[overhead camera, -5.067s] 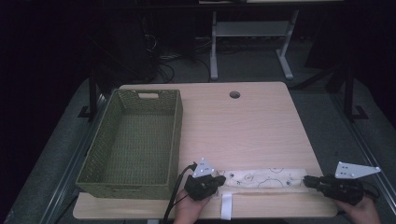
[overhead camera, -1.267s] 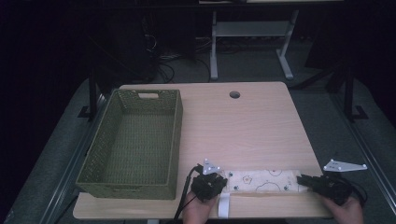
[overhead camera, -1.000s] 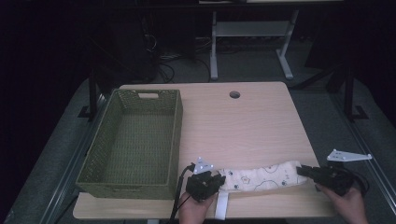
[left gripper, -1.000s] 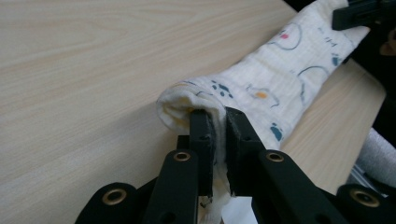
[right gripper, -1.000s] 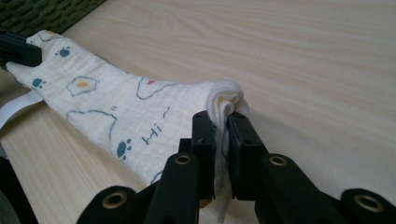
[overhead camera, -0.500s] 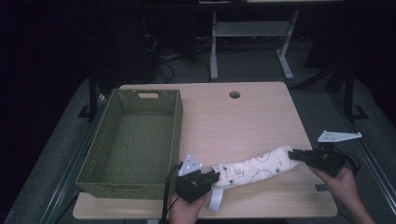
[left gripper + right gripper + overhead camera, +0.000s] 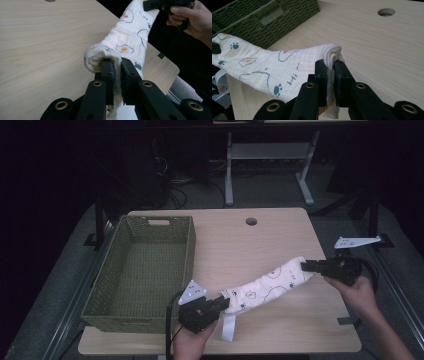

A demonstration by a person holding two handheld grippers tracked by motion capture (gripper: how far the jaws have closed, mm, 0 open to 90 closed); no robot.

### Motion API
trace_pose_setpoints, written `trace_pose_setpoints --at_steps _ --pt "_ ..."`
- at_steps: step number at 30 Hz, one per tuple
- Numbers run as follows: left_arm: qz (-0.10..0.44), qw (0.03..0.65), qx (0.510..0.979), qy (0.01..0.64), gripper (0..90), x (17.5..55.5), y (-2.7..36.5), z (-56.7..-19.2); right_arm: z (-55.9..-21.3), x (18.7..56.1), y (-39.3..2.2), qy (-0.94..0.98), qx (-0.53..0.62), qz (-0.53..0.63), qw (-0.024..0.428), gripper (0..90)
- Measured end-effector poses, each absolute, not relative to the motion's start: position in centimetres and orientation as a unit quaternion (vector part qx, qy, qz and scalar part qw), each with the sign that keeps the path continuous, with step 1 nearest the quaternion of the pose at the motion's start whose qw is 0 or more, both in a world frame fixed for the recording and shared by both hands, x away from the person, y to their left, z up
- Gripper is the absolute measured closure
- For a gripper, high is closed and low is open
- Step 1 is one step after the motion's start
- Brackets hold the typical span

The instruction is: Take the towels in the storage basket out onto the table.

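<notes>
Spanning most of the high view, table (image 7: 260, 240), pale wood, cable hole at far centre. Basket (image 7: 145, 270), green woven, stands on its left half; nothing seen inside.

Cloth (image 7: 267, 285), white with printed eggs and paw prints, folded into a long band. It hangs in the air over the near right part of the table, slanting from near-left up to far-right, stretched between the two grippers. A white tag dangles from its near end.

Change: a second ago the band lay flat along the near edge; five seconds ago it lay there too, with both grippers already at its ends. Now both ends are up, the right one carried farther from the near edge, so the band has swung toward the table's middle. My reading: pick-up done, carry begun; the basket looks the likely goal, though the cloth is not yet over it.

Left gripper (image 7: 220, 303), at the cloth's near end: jaws nearly together, only a thin fold of cloth pinched between the pads, seen plainly in the left gripper view (image 7: 117, 75).

Right gripper (image 7: 306, 266), at the far end: same state, jaws almost closed on the bunched corner (image 7: 330, 73). Neither touches the table.
</notes>
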State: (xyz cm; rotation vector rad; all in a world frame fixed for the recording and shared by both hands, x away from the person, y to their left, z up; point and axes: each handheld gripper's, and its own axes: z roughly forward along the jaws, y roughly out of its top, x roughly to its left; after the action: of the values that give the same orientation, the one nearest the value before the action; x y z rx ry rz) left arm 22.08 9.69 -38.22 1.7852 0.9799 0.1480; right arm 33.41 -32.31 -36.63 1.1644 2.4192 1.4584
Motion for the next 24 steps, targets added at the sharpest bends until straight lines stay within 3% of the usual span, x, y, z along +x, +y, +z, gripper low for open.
trace_pose_setpoints --at_steps 24 --pt "0.088 0.545 0.720 0.420 82.3 20.6 14.6 -35.7 -31.7 40.4 -24.6 0.813 0.309 0.493 0.017 81.9"
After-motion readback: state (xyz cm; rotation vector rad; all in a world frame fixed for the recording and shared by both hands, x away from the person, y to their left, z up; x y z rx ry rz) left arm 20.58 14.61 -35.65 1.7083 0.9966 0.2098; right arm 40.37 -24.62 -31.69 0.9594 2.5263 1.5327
